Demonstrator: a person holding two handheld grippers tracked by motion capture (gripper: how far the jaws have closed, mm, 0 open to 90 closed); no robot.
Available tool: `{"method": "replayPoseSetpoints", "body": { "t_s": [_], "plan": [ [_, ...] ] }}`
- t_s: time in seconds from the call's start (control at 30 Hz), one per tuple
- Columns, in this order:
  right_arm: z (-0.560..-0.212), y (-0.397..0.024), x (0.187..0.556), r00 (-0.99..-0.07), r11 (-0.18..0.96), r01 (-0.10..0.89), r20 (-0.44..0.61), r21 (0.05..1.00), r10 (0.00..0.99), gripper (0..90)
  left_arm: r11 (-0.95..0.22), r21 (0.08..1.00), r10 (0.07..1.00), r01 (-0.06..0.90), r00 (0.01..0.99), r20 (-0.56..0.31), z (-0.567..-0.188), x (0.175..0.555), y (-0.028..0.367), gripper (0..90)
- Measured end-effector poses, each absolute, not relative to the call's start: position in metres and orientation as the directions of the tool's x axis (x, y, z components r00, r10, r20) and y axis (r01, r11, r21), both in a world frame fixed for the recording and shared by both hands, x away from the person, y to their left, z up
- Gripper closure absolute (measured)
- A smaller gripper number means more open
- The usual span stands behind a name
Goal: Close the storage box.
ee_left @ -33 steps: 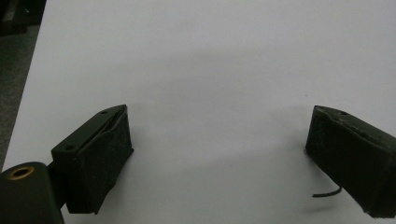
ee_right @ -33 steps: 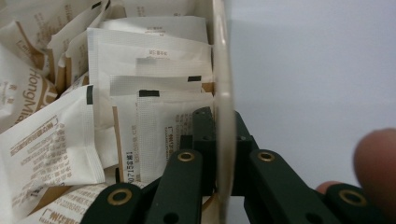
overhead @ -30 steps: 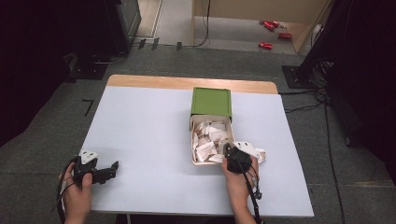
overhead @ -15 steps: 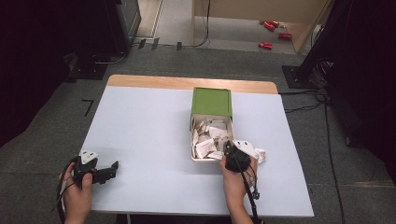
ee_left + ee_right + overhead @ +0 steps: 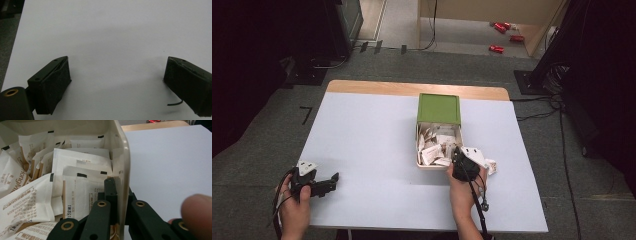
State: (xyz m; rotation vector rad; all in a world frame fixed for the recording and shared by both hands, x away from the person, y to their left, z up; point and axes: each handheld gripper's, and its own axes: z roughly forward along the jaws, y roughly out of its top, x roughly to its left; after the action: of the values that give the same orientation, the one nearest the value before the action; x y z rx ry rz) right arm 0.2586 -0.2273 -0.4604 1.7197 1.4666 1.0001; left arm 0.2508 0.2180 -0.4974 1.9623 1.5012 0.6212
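At the near left, the left gripper (image 5: 314, 186) rests idle on the pale surface (image 5: 372, 150) with its fingers (image 5: 53, 86) wide apart and nothing between them. Right of centre, the cream box (image 5: 418, 150) of white sachets (image 5: 82, 165) sits with its green lid (image 5: 439, 108) open at its far end, and the right gripper (image 5: 458, 161) has its fingers clamped on the box's near-right wall (image 5: 124, 170). The grasp looks made and moving the box appears left; against the earlier frames, both hands have barely shifted and the box lies where it was.
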Motion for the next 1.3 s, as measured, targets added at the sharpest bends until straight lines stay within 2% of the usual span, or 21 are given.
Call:
{"method": "replayPoseSetpoints", "body": {
  "t_s": [0.83,0.93,1.07,1.3],
  "plan": [
    [-0.478,-0.224,0.283,0.077,-0.130,0.487,0.106,0.864,0.991,88.7,-0.194,0.694,0.966,0.694,0.257,0.014,-0.497,0.251,0.218,7.4],
    [-0.478,-0.229,0.282,0.048,-0.145,0.510,0.140,0.848,0.989,85.8,-0.194,0.694,0.966,0.694,0.257,0.014,-0.497,0.251,0.218,7.4],
    [-0.474,-0.236,0.277,-0.002,-0.154,0.520,0.182,0.840,0.983,77.5,-0.194,0.694,0.966,0.694,0.257,0.014,-0.497,0.251,0.218,7.4],
    [-0.462,-0.244,0.260,-0.062,-0.127,0.522,0.186,0.844,0.980,69.4,-0.194,0.694,0.966,0.694,0.256,0.014,-0.497,0.251,0.218,7.4]
  ]
}}
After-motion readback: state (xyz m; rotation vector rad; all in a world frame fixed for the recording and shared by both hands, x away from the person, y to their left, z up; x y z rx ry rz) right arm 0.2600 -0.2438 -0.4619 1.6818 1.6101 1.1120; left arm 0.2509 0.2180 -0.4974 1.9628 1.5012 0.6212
